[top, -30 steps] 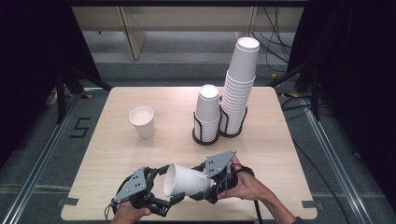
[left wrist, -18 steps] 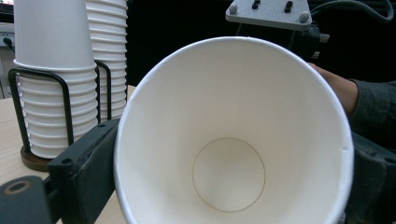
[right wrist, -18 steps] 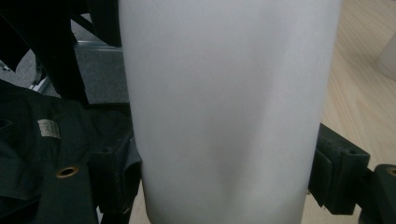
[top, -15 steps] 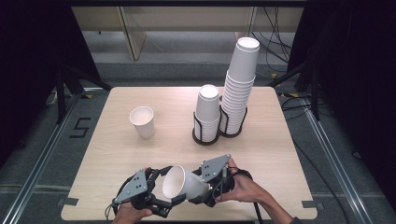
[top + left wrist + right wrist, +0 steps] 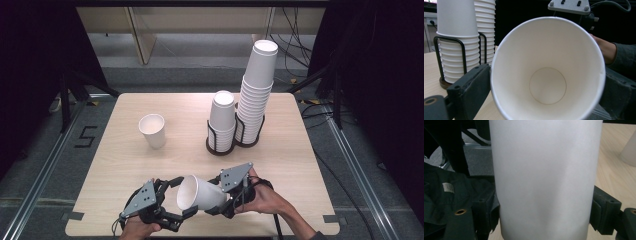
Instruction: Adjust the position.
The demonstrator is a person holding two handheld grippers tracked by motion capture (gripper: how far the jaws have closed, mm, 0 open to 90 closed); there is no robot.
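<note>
White paper cup (image 5: 197, 192) lies sideways over the table's (image 5: 300, 165) near edge, mouth twd left gripper (image 5: 172, 202). Its jaws just widened, flanking the rim. Right gripper (image 5: 225, 197) clamps the cup's base end. Far right: two cup stacks (image 5: 222, 122) in racks; lone cup (image 5: 152, 130) mid-left.

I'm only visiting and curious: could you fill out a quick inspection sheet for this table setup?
Surface: pale wooden table, bare near the front left.
Job's things: white paper cup held on its side; mouth faces the left gripper.
Clutter: lone upright cup; two cup stacks in black wire holders.
Grippers: right gripper clamps the cup's body; left gripper jaws flank its rim, grip unclear.
Cables: bundle on floor behind table.
Surroundings: dark curtains, grey floor.
</note>
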